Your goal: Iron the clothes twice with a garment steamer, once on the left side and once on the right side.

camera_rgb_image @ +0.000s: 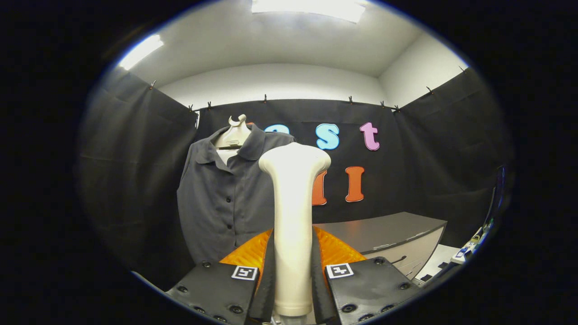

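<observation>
Gripper view looks along the tongs [292, 253], and both fingers press on the handle of the garment steamer [293, 216], one on each side, so the tongs are clamped on it. The steamer stands up tall between the fingers, and its wide head is at the top. Beyond the steamer, a bit to the left of it, hangs the grey shirt [221, 198] on a hanger [235, 133]. The shirt has a collar and a row of dark buttons down the front. It hangs in front of the black cloth wall. The steamer head does not touch the shirt; there looks to be a gap between them, though how big is hard to tell. To the right, past the fingers, there is a dark surface [388, 230] with a pale front. I think no ironing pass is going on now, because the head is away from the cloth. What could go wrong: the shirt hangs loose, so a hard push could make it swing or slip off the hanger. The head could catch on a button or the collar. If the handle slides in the tongs, the head could tip and miss one side of the shirt
</observation>
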### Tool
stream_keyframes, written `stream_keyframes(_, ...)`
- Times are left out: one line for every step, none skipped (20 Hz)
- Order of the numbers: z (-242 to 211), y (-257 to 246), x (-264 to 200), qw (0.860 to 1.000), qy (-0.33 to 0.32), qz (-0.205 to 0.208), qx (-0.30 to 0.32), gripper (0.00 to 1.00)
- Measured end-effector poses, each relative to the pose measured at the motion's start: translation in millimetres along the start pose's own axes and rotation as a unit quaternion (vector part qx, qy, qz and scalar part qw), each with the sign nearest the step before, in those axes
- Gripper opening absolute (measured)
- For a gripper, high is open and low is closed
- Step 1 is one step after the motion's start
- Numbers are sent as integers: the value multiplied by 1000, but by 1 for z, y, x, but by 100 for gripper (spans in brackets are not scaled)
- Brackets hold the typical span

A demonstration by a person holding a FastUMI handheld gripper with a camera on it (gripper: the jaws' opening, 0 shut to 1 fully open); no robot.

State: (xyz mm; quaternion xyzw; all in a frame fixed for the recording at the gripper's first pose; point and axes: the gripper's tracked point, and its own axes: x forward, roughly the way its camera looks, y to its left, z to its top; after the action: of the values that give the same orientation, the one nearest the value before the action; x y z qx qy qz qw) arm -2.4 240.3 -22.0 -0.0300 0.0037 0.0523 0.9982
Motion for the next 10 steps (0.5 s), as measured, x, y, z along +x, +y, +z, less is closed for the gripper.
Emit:
stream_keyframes(2,-4,0,1000,-2,-3,1,41)
stream_keyframes(3,-8,-1,1000,-4,-7,1,41)
stream_keyframes(5,-10,0,1000,-6,-10,1,41)
stream_keyframes(7,-13,0,1000,-8,-12,-1,41)
stream_keyframes(9,-16,2,1000,-9,-16,-4,41)
stream_keyframes(10,-18,2,1000,-11,-19,-5,41)
stream_keyframes(11,-19,3,1000,-11,-21,-5,41)
stream_keyframes(11,-20,4,1000,-11,-21,-4,41)
stream_keyframes(10,-21,4,1000,-11,-22,-3,41)
stream_keyframes(9,-22,4,1000,-11,-22,-3,41)
